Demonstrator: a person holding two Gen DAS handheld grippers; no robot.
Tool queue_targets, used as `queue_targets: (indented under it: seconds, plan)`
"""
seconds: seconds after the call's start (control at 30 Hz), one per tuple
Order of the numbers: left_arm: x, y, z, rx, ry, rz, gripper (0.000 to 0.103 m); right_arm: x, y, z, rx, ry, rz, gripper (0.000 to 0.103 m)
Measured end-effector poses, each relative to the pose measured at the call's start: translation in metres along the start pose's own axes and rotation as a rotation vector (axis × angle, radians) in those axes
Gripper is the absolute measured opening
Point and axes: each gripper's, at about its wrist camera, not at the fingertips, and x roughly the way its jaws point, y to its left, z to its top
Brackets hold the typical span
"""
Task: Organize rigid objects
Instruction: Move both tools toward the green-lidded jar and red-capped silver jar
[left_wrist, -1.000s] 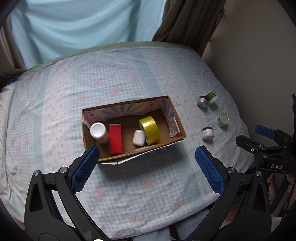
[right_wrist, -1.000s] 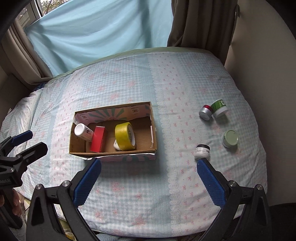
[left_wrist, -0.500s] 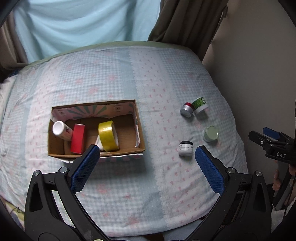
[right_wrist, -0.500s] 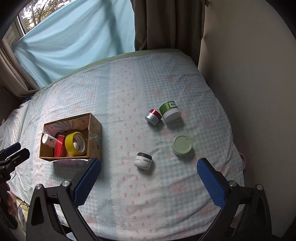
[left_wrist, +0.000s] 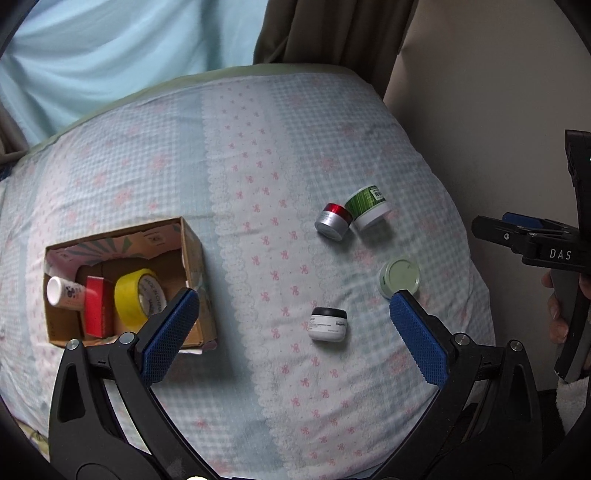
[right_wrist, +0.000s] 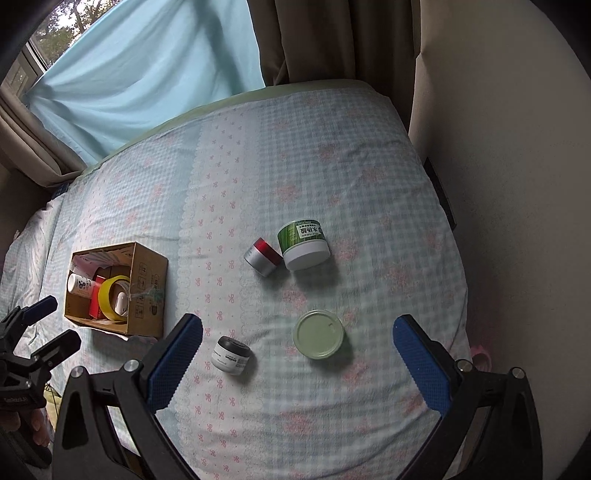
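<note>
Left wrist view, bed: pale blue checked bedspread with pink bows (left_wrist: 258, 155), spread beneath everything else.
Box: open brown cardboard box with printed inner flaps (left_wrist: 192, 243), lay on the bedspread at the left, well apart from the jars.
Box contents: yellow roll of tape (left_wrist: 135, 297) stood on edge, red rectangular block (left_wrist: 96, 308) just beside it, white bottle with printed label (left_wrist: 62, 291) at the far left; small white case (right_wrist: 120, 302) seen only from the right wrist, tucked against the tape.
Left gripper (left_wrist: 291, 325): black frame with blue textured pads, spread wide, held nothing, hovered over the bedspread between box and jars.
Right gripper (right_wrist: 297, 350): same build, spread wide, held nothing, hovered above the pale green jar.
Green-labelled white jar (left_wrist: 367, 207): lay tilted on its side, touching the silver jar.
Pale green round jar with flat lid (left_wrist: 399, 277): stood upright, near the bed's right edge.
Silver jar with red band (left_wrist: 333, 221): tipped on its side, left of the green-labelled jar.
White jar with black lid (left_wrist: 328, 324): stood upright, nearest the left gripper, between its pads in that view.
</note>
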Motion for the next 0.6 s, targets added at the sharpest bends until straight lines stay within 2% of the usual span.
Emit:
queue_targets:
  seconds: [0.17,0.33,0.6]
  plan:
    - [0.058,-0.012,0.028,0.07,0.041,-0.006,0.103,0.04,-0.016,0.022,0.024,0.044,0.057,0.103]
    - [0.121,-0.023,0.052,0.139,0.098,-0.042,0.103,0.088,-0.029,0.045,0.007,0.103,0.106,0.103]
    - [0.221,-0.038,0.069,0.245,0.177,-0.101,0.102,0.175,-0.042,0.07,-0.057,0.24,0.215,0.103]
